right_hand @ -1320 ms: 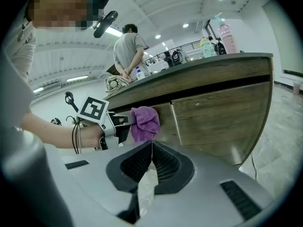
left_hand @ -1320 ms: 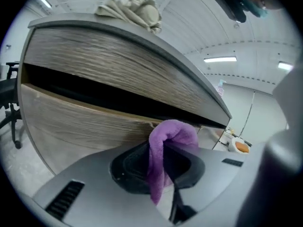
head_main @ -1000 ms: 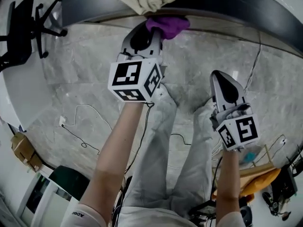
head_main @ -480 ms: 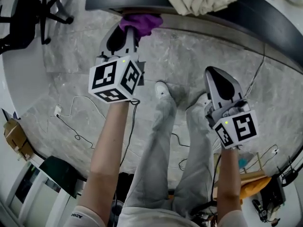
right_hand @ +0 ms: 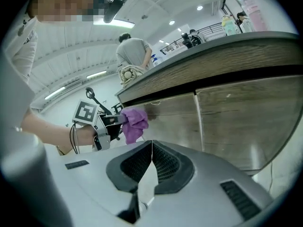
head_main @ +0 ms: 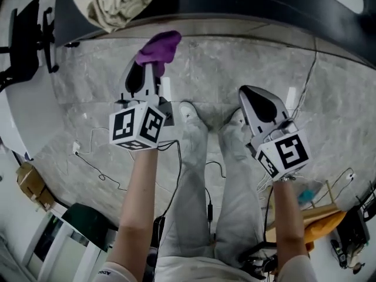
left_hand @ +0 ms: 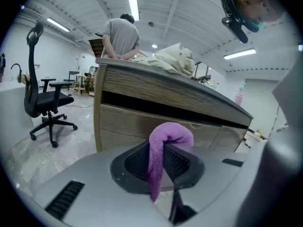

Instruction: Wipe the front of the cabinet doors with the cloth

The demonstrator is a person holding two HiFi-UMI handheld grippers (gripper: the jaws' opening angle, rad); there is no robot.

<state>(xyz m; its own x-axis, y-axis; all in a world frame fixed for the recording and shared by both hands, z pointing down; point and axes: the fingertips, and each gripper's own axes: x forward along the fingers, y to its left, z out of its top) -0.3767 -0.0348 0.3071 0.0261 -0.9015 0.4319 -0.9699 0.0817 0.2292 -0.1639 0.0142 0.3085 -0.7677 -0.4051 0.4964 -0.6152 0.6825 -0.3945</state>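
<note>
A purple cloth (head_main: pixel 158 47) is pinched in my left gripper (head_main: pixel 143 75), which is shut on it. In the left gripper view the cloth (left_hand: pixel 164 148) droops over the jaws, a short way off the wooden cabinet doors (left_hand: pixel 156 122). The right gripper view shows the cloth (right_hand: pixel 134 123) beside the door fronts (right_hand: pixel 232 117), not touching them. My right gripper (head_main: pixel 260 106) is shut and holds nothing, lower and to the right of the left one. Its jaws (right_hand: pixel 150 162) meet with no gap.
A beige bundle of fabric (head_main: pixel 114 2) lies on the counter top (left_hand: pixel 189 82). A black office chair (left_hand: pixel 45 100) stands to the left on the grey floor (head_main: pixel 235 63). Cables (head_main: pixel 97 157) trail over the floor. A person (left_hand: pixel 120 34) stands behind the counter.
My left gripper has pulled back from the cabinet front with the cloth, which now hangs away from the doors. The right gripper has stayed shut and shifted slightly left.
</note>
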